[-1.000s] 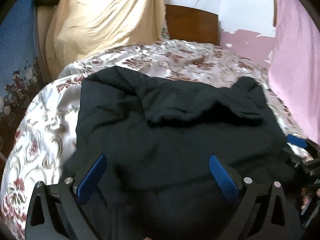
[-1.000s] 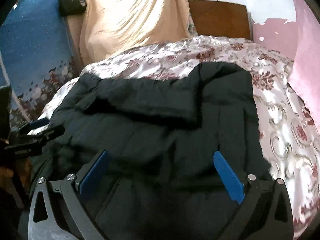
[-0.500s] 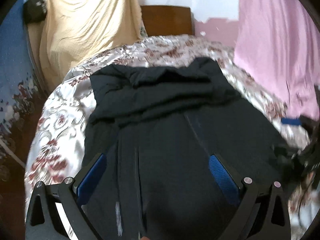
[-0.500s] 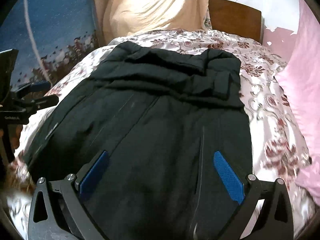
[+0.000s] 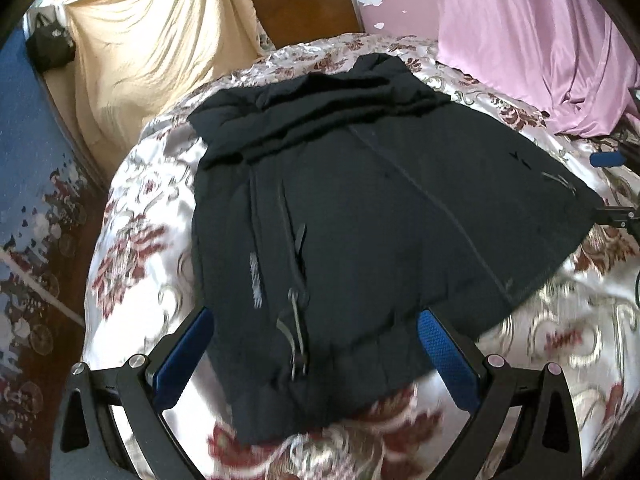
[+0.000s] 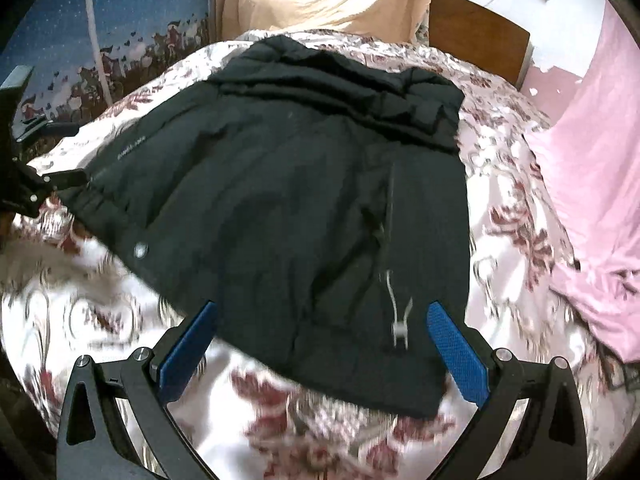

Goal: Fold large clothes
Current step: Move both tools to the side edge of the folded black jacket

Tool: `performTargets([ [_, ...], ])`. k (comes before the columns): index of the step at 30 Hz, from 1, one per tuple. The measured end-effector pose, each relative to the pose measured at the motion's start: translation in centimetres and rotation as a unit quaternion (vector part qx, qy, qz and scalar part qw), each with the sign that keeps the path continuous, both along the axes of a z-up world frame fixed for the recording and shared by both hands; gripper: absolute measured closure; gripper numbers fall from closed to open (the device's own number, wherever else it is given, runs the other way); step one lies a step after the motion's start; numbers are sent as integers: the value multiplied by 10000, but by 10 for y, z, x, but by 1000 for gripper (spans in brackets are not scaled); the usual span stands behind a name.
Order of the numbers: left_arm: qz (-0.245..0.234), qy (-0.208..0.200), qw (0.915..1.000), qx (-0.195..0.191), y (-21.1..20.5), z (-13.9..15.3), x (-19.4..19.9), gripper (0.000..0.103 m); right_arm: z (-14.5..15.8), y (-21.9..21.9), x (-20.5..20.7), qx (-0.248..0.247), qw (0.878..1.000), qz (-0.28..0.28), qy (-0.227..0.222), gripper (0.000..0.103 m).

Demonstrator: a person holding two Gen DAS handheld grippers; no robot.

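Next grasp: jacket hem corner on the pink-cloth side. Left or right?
Right gripper: that hem corner lies just ahead of its open fingers. Left gripper hovers over the opposite corner.

jacket (image 6: 280,184) print blurred, no legible txt

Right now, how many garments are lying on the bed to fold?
1: a black jacket spread flat across the floral bedspread, hem toward both open grippers. Anything beneath it would be hidden.
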State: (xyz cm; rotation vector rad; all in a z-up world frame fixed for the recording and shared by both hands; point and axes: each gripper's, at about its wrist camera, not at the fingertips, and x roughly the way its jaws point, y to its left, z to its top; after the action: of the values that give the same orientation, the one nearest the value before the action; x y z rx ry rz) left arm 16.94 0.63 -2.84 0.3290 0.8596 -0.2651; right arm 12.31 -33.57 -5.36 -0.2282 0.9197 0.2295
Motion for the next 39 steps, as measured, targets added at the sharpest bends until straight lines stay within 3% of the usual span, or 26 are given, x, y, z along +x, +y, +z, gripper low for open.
performTargets([
  [6,-118,251,9996,-27,18,-6,-19,0,-15,-11,-28,-165,9997,-34,201,1],
  [12,-497,554,9941,794,14,-27,-32,0,-27,-13,-40,-433,9986,-79,309,1],
  [16,-432,626,9916,1048,12,-38,-33,0,-31,-9,-41,-578,9978,-87,306,1],
  [28,-143,772,9912,1066,15,-50,-25,0,-40,-10,-39,-672,9967,-373,277,1],
  [39,-4,405,9894,1394,9,-47,-25,0,-53,9,-16,-1930,9797,-373,397,1],
])
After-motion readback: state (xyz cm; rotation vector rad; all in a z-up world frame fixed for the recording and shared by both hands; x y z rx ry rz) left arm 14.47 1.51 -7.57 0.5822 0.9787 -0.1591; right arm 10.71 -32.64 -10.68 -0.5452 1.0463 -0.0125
